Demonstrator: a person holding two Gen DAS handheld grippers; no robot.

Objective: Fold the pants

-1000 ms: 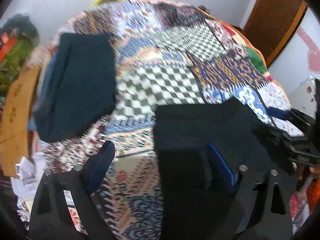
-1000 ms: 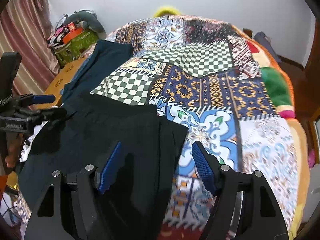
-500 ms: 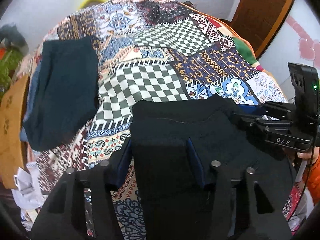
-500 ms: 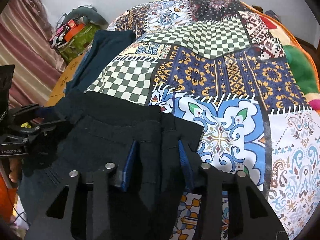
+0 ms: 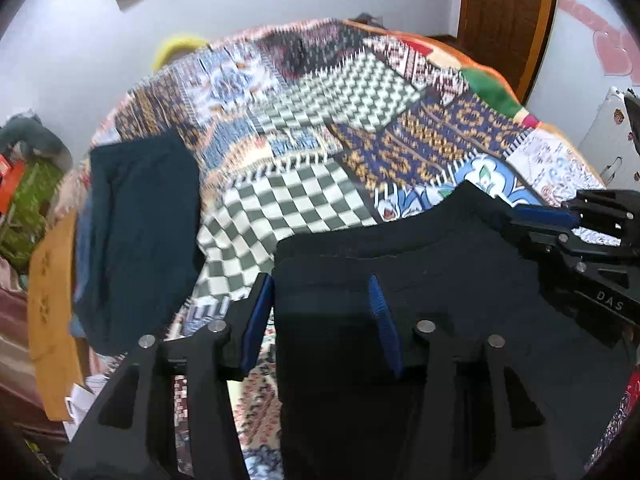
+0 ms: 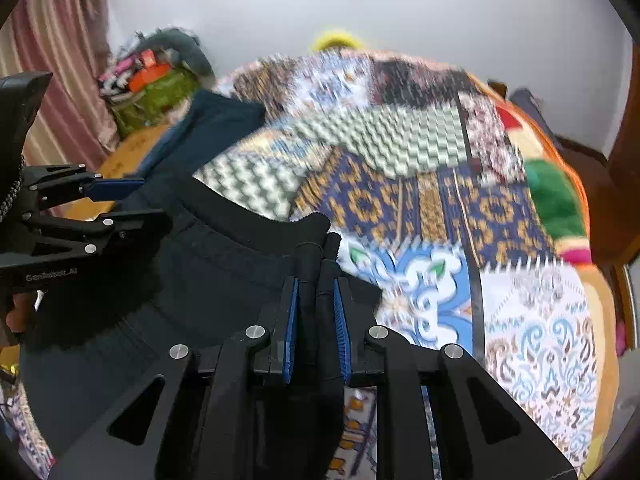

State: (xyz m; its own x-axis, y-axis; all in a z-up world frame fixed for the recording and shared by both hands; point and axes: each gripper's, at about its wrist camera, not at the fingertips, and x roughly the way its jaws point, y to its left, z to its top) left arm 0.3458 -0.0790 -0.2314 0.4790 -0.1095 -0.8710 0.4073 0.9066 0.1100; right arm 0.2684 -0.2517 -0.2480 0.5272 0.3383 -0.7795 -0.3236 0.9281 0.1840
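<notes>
The black pants (image 5: 448, 280) lie at the near edge of a patchwork bedspread (image 5: 320, 128), waistband toward the far side. My left gripper (image 5: 320, 300) is shut on the left end of the waistband, with fabric bunched between its blue pads. My right gripper (image 6: 316, 300) is shut on the right end of the waistband (image 6: 256, 236), holding a pinched fold upright. The right gripper also shows at the right edge of the left wrist view (image 5: 560, 232). The left gripper shows at the left of the right wrist view (image 6: 100, 204).
A folded dark teal garment (image 5: 140, 232) lies on the bed's left side, over an orange cloth (image 5: 52, 312). A pile of bags and clothes (image 6: 156, 80) sits by the curtain. A wooden door (image 5: 504, 16) stands at the far right.
Both grippers went from open over the pants to shut on the waistband. The waistband ends now rise off the bedspread and the views tilt up toward the wall.
</notes>
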